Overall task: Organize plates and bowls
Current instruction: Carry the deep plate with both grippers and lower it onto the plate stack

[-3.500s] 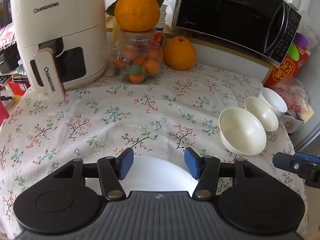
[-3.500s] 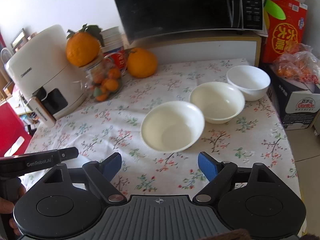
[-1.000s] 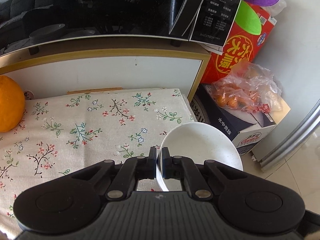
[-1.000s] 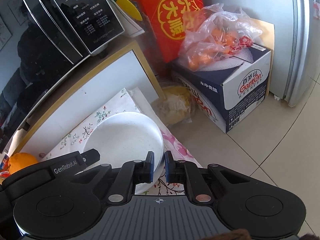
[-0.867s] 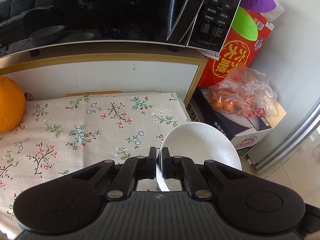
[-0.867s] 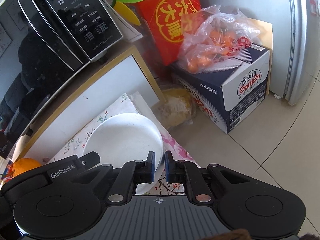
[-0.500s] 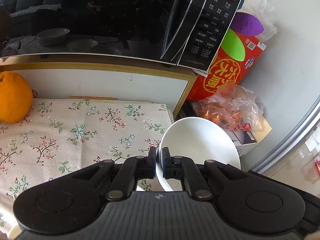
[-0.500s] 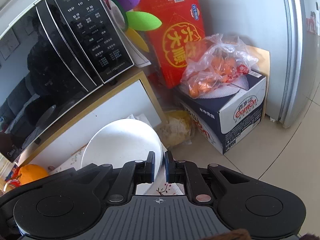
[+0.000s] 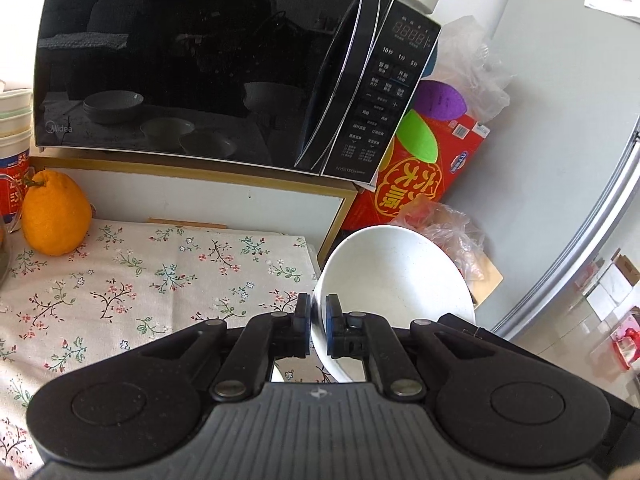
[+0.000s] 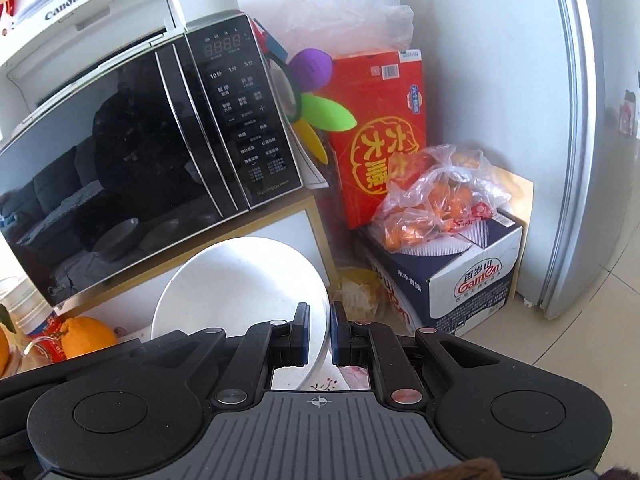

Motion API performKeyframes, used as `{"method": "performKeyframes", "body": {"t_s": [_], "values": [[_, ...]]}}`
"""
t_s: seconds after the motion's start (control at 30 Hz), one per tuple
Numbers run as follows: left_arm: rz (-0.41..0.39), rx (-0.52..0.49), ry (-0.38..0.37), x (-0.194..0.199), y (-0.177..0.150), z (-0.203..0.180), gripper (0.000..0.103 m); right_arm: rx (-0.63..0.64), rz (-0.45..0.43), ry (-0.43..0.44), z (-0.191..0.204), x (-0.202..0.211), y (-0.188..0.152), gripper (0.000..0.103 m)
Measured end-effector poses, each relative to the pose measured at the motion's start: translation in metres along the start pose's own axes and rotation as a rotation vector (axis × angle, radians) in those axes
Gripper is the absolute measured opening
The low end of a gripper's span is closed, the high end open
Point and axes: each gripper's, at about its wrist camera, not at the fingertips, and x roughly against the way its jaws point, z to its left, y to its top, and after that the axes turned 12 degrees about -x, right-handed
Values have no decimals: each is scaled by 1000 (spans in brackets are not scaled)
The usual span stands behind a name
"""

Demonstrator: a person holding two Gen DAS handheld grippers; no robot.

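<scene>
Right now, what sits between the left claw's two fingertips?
In the left wrist view, the rim of the round white ceramic bowl stands pinched between the left claw fingertips.

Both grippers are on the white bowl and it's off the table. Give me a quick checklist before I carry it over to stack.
1. Left gripper pinching the white bowl rim: ok.
2. Right gripper pinching the opposite rim: ok.
3. Bowl empty: ok.
4. Bowl level: not ok, tilted in both views.
5. Clear of the microwave and shelf edge: ok.
6. Stacking spot and the other bowls: cannot tell, out of view apart from reflections in the microwave door.
</scene>
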Motion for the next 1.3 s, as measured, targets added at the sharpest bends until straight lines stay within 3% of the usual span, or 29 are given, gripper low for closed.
{"method": "performKeyframes", "body": {"t_s": [0.63,1.0,1.1,1.3], "values": [[-34,45,-10,100,-42,18,7,310,-81,66,45,103,-51,12],[-2,65,12,140,-73,56,6,501,-23,120,78,135,-105,15],[22,48,27,148,-88,63,6,536,54,157,78,138,-118,15],[171,108,5,143,-130,87,7,551,322,222,66,117,-137,15]]}}
